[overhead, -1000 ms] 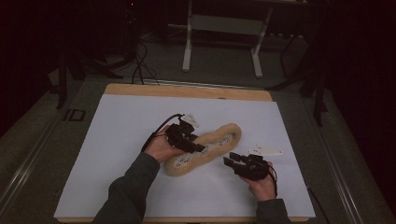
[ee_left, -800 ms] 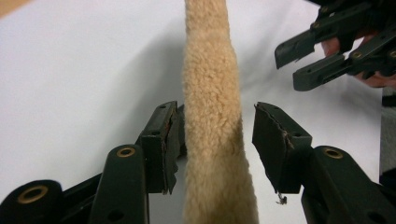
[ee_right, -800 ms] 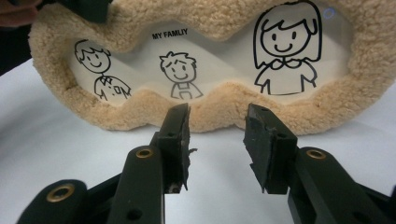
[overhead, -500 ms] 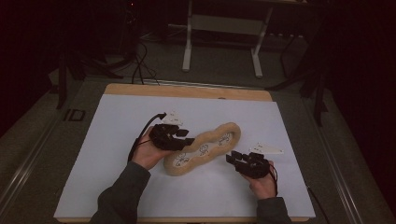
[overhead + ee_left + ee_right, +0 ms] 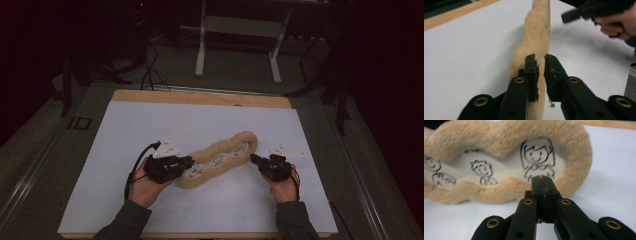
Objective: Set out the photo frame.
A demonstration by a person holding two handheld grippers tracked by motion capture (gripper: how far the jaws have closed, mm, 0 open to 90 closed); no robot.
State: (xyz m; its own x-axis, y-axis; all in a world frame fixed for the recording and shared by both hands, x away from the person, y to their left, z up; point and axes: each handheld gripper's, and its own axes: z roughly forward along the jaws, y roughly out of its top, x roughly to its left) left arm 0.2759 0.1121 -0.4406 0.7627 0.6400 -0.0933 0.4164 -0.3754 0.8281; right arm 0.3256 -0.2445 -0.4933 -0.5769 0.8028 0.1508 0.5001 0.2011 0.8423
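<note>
High view: a long plush frame [image 5: 220,160] lies slantwise on the white desk [image 5: 150,125], between the left tool [image 5: 189,163] and right tool [image 5: 254,159].

Left gripper view: the jaws have just been closing, nearly together, straddling the frame's edge.

Right gripper view: the jaws, just closing, are clenched, empty, before the frame.

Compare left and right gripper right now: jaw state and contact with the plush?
The left gripper keeps a narrow gap between its jaws at the near end of the plush pencil case; whether it grips is unclear. The right gripper is fully shut, empty, by the far end. Both have just been closing.
</note>
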